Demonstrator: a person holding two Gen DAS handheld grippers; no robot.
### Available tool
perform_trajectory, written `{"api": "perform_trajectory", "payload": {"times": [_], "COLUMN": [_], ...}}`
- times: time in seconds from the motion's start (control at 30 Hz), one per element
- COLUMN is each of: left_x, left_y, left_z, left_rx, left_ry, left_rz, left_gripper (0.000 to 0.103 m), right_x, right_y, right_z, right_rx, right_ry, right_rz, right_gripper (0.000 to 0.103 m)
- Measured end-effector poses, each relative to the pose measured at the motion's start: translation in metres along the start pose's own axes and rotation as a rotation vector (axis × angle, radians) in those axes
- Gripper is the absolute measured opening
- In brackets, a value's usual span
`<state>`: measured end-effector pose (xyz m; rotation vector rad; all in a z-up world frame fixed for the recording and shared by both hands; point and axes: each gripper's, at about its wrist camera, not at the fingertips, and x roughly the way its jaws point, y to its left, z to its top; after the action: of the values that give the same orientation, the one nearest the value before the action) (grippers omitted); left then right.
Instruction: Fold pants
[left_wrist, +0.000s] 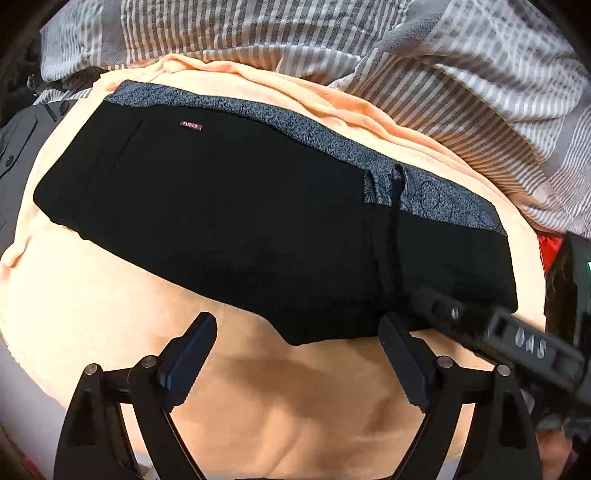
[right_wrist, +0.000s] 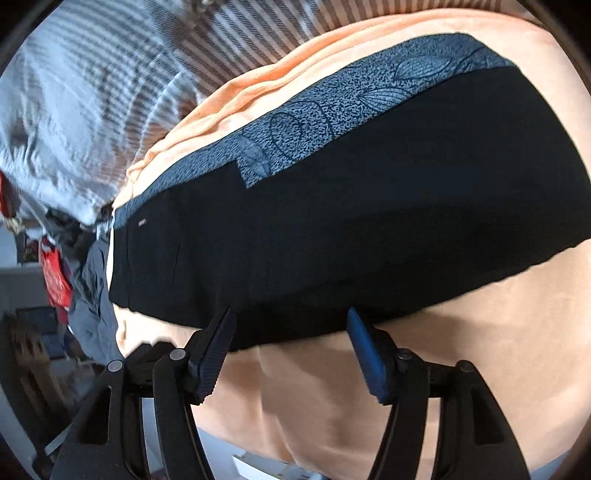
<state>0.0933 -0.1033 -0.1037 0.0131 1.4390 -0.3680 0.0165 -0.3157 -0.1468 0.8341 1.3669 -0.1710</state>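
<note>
Black folded pants (left_wrist: 240, 206) with a grey patterned waistband (left_wrist: 314, 133) lie flat on a peach cloth (left_wrist: 258, 406). A small "FASHION" label (left_wrist: 191, 125) sits near the left end of the waistband. My left gripper (left_wrist: 295, 321) hovers open at the near edge of the pants, its pads apart and gripping nothing. In the right wrist view the same pants (right_wrist: 351, 221) fill the middle. My right gripper (right_wrist: 291, 314) stands open over their near edge, with the fabric lying flat between the fingers. The right gripper's body (left_wrist: 517, 339) also shows, blurred, at the pants' right corner.
Grey-and-white striped bedding (left_wrist: 332, 33) is bunched behind the peach cloth. A grey garment (right_wrist: 92, 288) and a red bag (right_wrist: 55, 280) lie off the left side. The peach cloth (right_wrist: 369, 406) stretches bare toward the near edge.
</note>
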Motion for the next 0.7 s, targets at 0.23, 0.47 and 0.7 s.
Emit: {"api": "perform_trajectory", "payload": {"times": [0.23, 0.47, 0.7], "left_x": [0.008, 0.002, -0.007], "left_y": [0.024, 0.042, 0.023], "left_z": [-0.004, -0.009, -0.007], "left_rx": [-0.074, -0.118, -0.083], "left_ry": [0.050, 0.051, 0.007], "left_rz": [-0.020, -0.009, -0.044], "left_gripper": [0.090, 0.090, 0.090], "right_x": [0.003, -0.043, -0.081], "right_y": [0.032, 0.020, -0.076], "right_z": [-0.010, -0.028, -0.017], "right_rx": [-0.197, -0.360, -0.211], "right_ry": [0.021, -0.111, -0.191], "right_rz": [-0.083, -0.350, -0.628], "right_gripper": [0.069, 0.069, 0.067]}}
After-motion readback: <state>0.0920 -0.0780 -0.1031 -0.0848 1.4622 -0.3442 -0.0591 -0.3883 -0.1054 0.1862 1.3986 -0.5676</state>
